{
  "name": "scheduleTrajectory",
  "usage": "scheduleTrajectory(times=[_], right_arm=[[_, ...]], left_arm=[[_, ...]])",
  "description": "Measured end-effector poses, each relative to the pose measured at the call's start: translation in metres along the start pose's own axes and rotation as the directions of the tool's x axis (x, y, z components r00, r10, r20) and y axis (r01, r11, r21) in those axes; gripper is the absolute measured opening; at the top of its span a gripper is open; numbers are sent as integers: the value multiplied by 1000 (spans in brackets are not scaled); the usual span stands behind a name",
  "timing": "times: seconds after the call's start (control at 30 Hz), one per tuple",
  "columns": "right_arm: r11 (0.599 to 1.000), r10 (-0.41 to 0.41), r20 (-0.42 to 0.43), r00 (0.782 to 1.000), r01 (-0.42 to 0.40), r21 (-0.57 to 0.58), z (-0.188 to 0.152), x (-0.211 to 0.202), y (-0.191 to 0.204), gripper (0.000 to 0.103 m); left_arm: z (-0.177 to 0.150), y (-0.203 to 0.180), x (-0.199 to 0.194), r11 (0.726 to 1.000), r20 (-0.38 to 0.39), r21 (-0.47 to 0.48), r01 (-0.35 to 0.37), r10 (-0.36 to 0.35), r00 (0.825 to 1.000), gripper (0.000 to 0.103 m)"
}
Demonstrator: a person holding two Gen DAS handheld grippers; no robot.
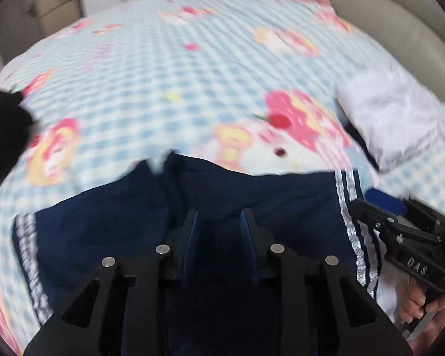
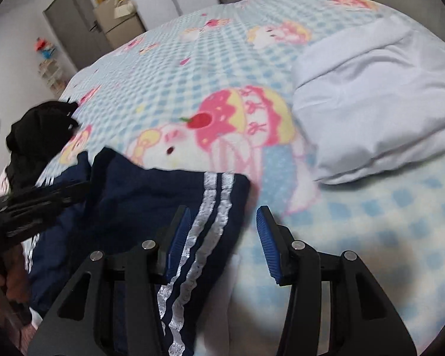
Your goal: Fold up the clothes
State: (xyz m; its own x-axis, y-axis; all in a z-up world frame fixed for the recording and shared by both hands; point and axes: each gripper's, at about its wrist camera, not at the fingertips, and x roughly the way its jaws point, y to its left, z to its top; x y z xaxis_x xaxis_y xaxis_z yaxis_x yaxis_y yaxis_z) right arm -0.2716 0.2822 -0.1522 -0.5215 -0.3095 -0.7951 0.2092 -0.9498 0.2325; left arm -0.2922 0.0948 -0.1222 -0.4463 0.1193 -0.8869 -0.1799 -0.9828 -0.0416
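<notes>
Garment: we see navy trousers with white side stripes lying on the checked bed sheet, at the near edge of the bed, at 6 o'clock in both views.
Left tongs: spread a little over the navy cloth; the pads do not look pressed on it, and blur hides whether any fold sits between them.
Right tongs: spread, straddling the striped edge, which touches the pad at 9 o'clock only.
Risk: if we close now, the right tongs may catch one layer or slip off the edge, so the fold goes skewed; an uneven lift would cause a twist.
Axis: we judge the long axis runs 9 to 3 o'clock in the left view, stripes at both ends.
Neighbours: folded white cloth at 2 o'clock, black garment at 9 o'clock, both apart.
</notes>
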Motion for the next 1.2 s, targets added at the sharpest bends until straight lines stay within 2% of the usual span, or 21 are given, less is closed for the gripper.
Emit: scheduleTrajectory(times=[0.1, 0.17, 0.27, 0.33, 0.37, 0.43, 0.5, 0.63, 0.77, 0.83, 0.93, 1.03, 1.13, 1.2], right_arm=[[995, -65, -55, 996, 61, -74, -1, 19, 5, 48], [997, -59, -63, 996, 56, -57, -3, 23, 1, 46], [994, -94, -38, 995, 92, -56, 0, 19, -1, 32], [993, -119, -39, 992, 118, -22, 1, 17, -8, 30], [991, -131, -41, 991, 131, -6, 2, 17, -11, 30], [988, -152, -40, 987, 154, 27, 3, 15, -19, 30], [991, -125, 10, 992, 125, 50, 6, 2, -22, 32], [996, -78, 80, 994, 74, 50, 9, -14, -19, 32], [997, -75, -2, 997, 75, -22, 3, 3, -3, 33], [990, -133, -47, 990, 130, -62, -3, 15, 0, 32], [988, -152, -32, 988, 151, -29, 0, 11, -7, 32], [979, -204, 9, 979, 204, 14, 5, 0, -20, 33], [989, -130, 17, 991, 129, 67, 8, -4, -31, 35], [993, -99, 17, 995, 97, 63, 9, -4, -30, 36]], left_arm=[[5, -6, 29, 996, -51, 66, -62, 65, 997, 31], [10, 0, 37, 997, -45, 46, -65, 67, 997, 32], [23, 13, 32, 997, 22, -2, -78, 78, 997, 32], [32, 20, 22, 990, 88, -5, -141, 141, 986, 28], [35, 23, 18, 989, 105, -7, -145, 145, 984, 28], [39, 29, 9, 995, 104, -17, -99, 100, 990, 28], [31, 29, 0, 999, 97, -14, -39, 41, 994, 28], [3, 21, -3, 1000, 63, 19, 16, -17, 998, 29], [0, 15, 29, 999, -3, 49, -14, 15, 1000, 30], [6, 16, 42, 998, -18, 49, -28, 29, 999, 30], [24, 26, 35, 999, 50, -28, -16, 17, 999, 30], [29, 44, 9, 989, 150, -147, 28, -6, 989, 30], [19, 56, 0, 986, 152, -166, -13, 38, 988, 30], [9, 60, -3, 989, 155, -136, -52, 73, 985, 30]])
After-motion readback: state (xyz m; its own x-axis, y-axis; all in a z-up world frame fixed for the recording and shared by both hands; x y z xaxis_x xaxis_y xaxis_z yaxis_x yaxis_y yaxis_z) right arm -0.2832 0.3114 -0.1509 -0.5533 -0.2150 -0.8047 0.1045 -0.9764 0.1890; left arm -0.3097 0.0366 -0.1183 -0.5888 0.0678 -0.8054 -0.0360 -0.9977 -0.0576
